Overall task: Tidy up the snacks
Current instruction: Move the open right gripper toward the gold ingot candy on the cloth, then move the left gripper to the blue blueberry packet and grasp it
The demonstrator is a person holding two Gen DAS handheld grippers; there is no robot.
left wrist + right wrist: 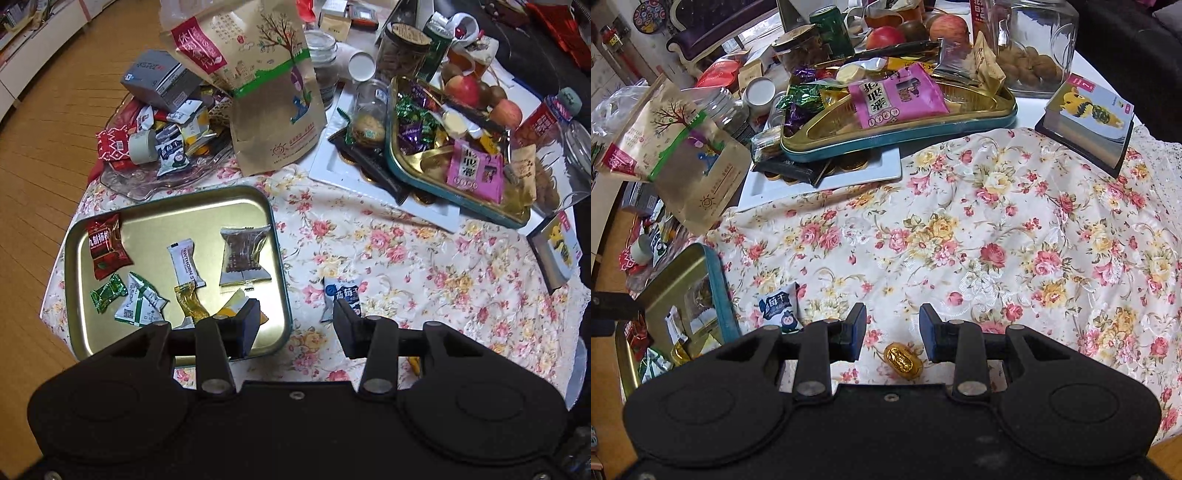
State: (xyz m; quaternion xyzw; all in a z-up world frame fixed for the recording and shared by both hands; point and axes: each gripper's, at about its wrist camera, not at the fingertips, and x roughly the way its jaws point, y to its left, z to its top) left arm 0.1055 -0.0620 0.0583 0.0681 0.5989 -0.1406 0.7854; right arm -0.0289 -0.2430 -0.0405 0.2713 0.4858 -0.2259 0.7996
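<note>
Right now my right gripper point(892, 330) hangs open over the gold-wrapped candy point(902, 360) on the floral tablecloth point(997, 229), nothing between its pads. I judge the good move is to drop straight down, centre the candy between the fingers, and close gently so the foil doesn't skid. My left gripper point(295, 325) is open and empty over the rim of the tin tray point(282, 266), beside the blueberry packet point(341, 295). Farther off, the tray's sorted sweets leave room for both.
</note>
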